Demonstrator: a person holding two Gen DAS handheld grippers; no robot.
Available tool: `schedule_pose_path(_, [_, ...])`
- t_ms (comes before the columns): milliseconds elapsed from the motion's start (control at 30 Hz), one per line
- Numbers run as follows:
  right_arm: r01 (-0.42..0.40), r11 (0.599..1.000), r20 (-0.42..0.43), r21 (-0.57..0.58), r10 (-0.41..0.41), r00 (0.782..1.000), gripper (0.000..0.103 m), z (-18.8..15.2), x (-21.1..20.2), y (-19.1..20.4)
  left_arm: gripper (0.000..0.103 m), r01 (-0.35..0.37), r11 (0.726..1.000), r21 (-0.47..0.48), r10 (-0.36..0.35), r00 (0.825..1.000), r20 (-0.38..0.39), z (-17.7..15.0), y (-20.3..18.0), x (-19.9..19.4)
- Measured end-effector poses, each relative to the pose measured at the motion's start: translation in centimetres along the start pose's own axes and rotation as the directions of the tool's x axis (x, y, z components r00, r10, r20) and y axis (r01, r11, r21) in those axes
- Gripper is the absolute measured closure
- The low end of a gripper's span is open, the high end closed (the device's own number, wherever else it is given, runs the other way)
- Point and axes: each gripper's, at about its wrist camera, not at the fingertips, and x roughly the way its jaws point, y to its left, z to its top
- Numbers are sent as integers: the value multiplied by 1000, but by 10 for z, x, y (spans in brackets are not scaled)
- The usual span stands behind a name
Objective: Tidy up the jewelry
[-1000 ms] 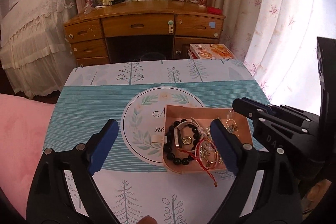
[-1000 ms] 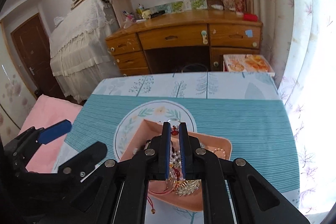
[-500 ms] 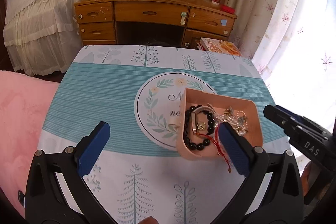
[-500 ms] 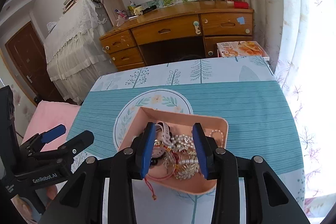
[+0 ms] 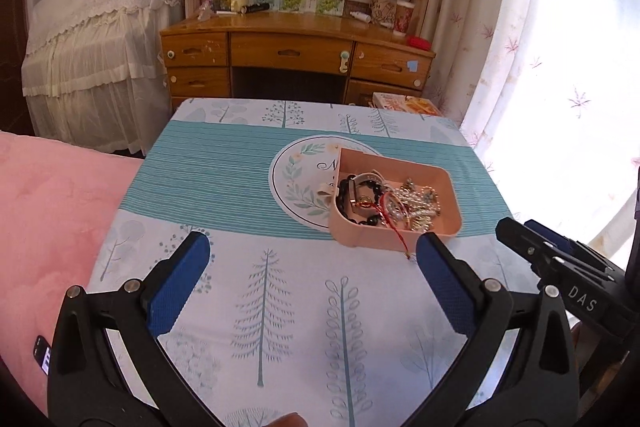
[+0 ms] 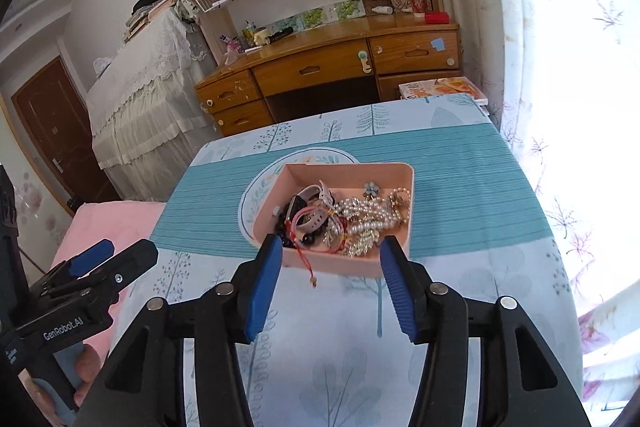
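We hold both grippers, left (image 5: 308,267) and right (image 6: 328,267), spread wide and empty above the tablecloth (image 5: 224,179); pink tray (image 6: 408,183) centre, wooden desk (image 5: 296,43) far.

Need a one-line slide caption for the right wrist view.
Open right gripper hovers before a pink tray of tangled jewelry on the table, red cord trailing over the rim.

Matt plastic tray (image 6: 340,263), printed cloth tablecloth (image 6: 460,167), glossy wood desk (image 6: 320,63)
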Motion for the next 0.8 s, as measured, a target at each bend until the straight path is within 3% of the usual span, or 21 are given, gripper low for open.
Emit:
schedule_pose_path(233, [34, 999, 87, -12, -33, 996, 22, -39, -82, 14, 1, -26, 999, 35, 24, 998, 59, -30, -15, -71])
schedule_pose_path(300, [72, 997, 119, -18, -69, 991, 10, -48, -107, 20, 1, -47, 998, 33, 45, 997, 61, -38, -17, -85])
schedule_pose_path(533, [110, 994, 167, -13, -107, 980, 7, -90, -174, 40, 1, -126, 992, 27, 123, 989, 80, -62, -28, -116])
schedule_pose_path(800, [128, 992, 145, 0, -127, 981, 7, -117, -199, 39, 1, -177, 984, 25, 174, 981, 90, -73, -36, -126])
